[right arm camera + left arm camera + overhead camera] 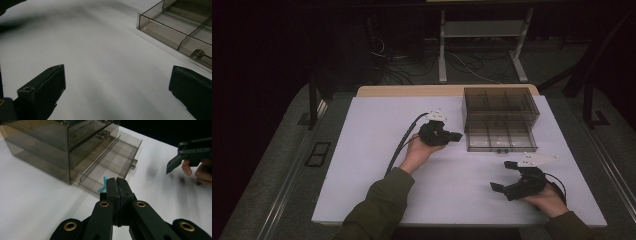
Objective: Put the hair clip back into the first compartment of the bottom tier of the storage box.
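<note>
Jaws of the left gripper (115,185) are pressed tight together, and a small blue piece (103,186) sticks out from between them at the tip; it is thin and light blue, and I cannot tell what kind of thing it is; the piece is held up just in front of the open drawer (113,162). From the high view, the left gripper (456,135) points at the left side of the smoky see-through drawer box (500,104), very near the pulled-out bottom drawer (499,141); the drawer has dividers inside and a small round knob (197,53) on its front. The box sits at the far middle of the white table (377,150). The right gripper (503,176) is held low over the table near the front right corner, well apart from the box; its jaws stand wide apart with only bare white table between them, so it holds nothing. A hand (417,152) in a green sleeve (379,207) carries the left gripper, and a black cable (401,145) trails back from it across the table.
</note>
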`<state>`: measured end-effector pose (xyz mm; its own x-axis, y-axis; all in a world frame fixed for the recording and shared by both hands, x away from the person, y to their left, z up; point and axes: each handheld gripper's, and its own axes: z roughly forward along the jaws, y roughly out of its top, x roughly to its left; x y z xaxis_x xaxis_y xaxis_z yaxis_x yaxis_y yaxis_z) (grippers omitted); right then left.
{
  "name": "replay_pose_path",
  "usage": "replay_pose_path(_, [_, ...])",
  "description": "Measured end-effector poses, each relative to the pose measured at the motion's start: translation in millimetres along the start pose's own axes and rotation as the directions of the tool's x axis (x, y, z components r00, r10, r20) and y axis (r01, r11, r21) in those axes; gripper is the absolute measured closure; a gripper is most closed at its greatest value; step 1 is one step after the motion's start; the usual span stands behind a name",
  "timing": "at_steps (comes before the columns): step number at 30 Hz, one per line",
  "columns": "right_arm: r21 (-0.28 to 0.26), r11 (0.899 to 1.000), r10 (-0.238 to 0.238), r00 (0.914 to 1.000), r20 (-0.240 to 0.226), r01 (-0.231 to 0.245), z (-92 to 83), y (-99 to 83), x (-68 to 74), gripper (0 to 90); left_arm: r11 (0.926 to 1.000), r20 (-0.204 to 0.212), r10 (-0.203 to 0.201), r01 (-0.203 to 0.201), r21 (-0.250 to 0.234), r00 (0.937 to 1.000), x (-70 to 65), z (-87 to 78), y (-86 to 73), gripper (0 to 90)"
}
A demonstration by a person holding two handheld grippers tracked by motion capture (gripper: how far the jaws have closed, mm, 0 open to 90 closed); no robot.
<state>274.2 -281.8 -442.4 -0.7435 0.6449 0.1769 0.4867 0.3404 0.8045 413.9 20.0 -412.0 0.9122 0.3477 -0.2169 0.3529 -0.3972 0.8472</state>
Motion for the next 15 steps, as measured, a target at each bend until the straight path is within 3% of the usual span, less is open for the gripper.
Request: replay_pose_path(15, [0.000, 1.000, 0.003, 1.0000, -0.002, -0.003, -0.2, -0.1, 0.4, 0.2, 1.0000, 0.026, -0.003, 0.003, 0.001, 0.9997, -2.8, 22.0, 14.8, 89.5])
